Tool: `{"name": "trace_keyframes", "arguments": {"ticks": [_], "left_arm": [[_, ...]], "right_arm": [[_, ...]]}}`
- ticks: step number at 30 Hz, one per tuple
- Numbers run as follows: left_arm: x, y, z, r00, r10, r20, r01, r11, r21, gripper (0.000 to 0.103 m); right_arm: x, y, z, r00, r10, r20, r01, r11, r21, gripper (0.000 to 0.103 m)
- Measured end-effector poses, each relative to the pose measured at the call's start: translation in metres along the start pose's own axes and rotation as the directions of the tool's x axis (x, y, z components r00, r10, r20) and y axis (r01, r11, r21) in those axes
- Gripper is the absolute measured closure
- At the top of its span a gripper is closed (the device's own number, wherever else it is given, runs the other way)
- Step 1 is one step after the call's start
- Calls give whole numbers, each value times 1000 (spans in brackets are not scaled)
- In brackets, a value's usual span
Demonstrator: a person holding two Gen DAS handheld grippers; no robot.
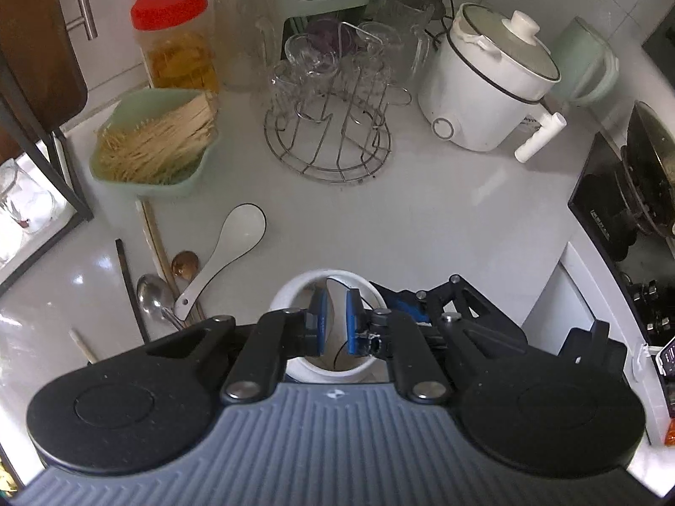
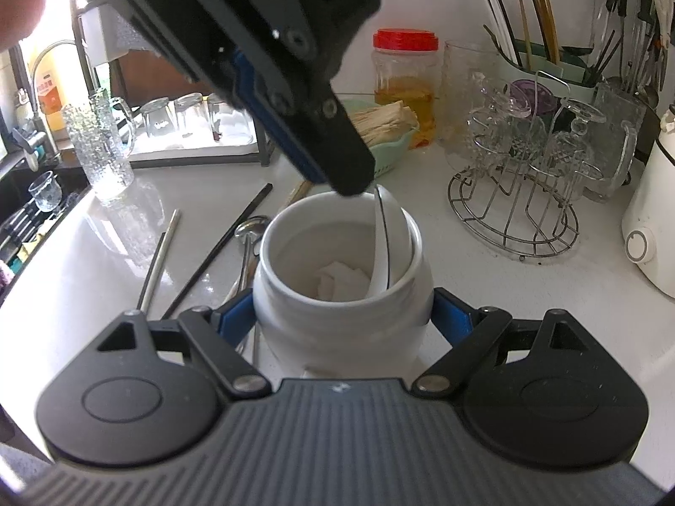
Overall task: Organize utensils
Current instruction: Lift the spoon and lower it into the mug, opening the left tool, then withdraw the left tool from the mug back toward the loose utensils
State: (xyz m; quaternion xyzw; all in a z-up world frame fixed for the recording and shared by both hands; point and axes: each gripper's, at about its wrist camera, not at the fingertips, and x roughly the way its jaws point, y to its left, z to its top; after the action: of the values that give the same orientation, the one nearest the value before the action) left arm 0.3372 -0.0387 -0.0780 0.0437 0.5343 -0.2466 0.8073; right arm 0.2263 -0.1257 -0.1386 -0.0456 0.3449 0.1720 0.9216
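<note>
right claw [image 2: 342,316] clamped around glossy white jar [image 2: 337,295], left claw [image 2: 363,192] pinching black-rimmed white spoon [image 2: 390,244]

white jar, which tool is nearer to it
Right. The right tool has its fingers on both sides of the white jar, touching it. The left tool hangs above the jar's mouth, holding a white spoon whose lower end is inside.

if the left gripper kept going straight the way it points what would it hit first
Probably the white spoon standing in the jar: the left gripper points down into the jar's mouth, right above it. Depth is unclear.
</note>
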Motion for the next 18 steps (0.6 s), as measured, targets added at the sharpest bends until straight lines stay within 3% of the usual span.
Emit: {"name": "trace_keyframes", "arguments": {"ticks": [6, 14, 18], "left_arm": [[0, 6, 0, 1000, -13, -2, 13, 999, -43, 92], [-18, 7, -10, 997, 3, 78, 2, 998, -67, 90], [-30, 9, -17, 992, 21, 128, -10, 996, -89, 79]], "right_arm": [[1, 0, 0, 1000, 5, 5, -5, 1000, -5, 13], [2, 1, 2, 1000, -2, 6, 2, 1000, -4, 13], [3, 2, 2, 1000, -5, 5, 5, 1000, -2, 13]]}}
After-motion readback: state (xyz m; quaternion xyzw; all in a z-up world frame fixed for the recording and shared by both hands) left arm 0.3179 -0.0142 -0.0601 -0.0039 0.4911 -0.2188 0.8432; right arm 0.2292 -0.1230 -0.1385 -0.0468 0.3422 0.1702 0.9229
